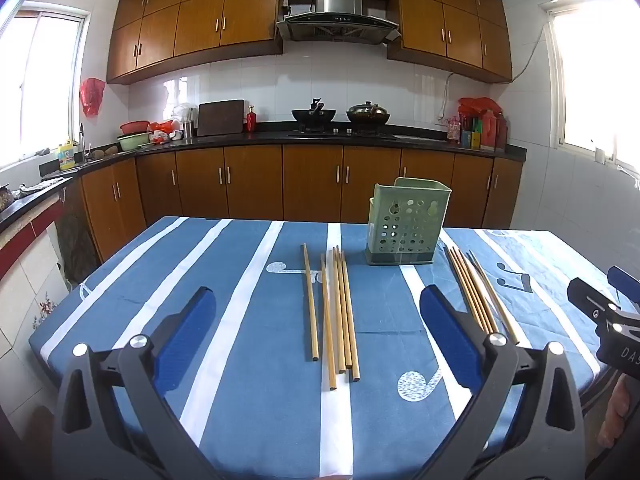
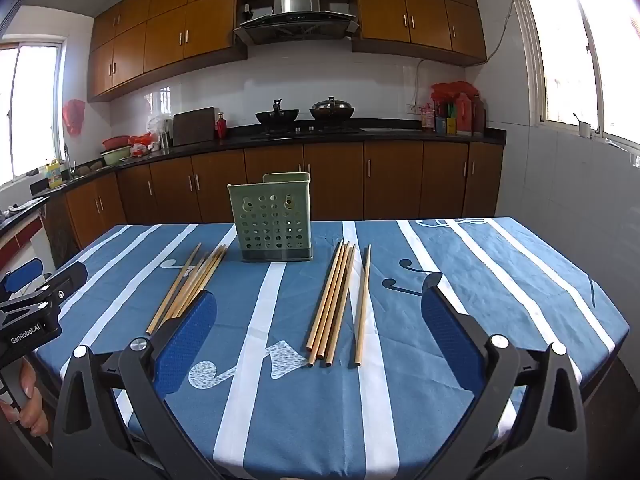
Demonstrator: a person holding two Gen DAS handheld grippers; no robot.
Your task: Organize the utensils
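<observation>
The desk (image 1: 256, 280) is covered by a matt blue-and-white striped cloth (image 2: 460, 280), faintly creased; the chopsticks (image 1: 340, 308) are seen as smooth pale wood or bamboo with a dull finish; the utensil holder (image 2: 274, 222) is moulded in green plastic, perforated, with a slight sheen; each hand-held gripper (image 1: 316, 328) is built of matt black plastic with bright metal bolts, and its pads (image 2: 184, 344) are faced in textured blue rubber-like material.

Both wrist views face the table (image 1: 120, 280) (near edge) — sharing its holder (image 2: 272, 220).
</observation>
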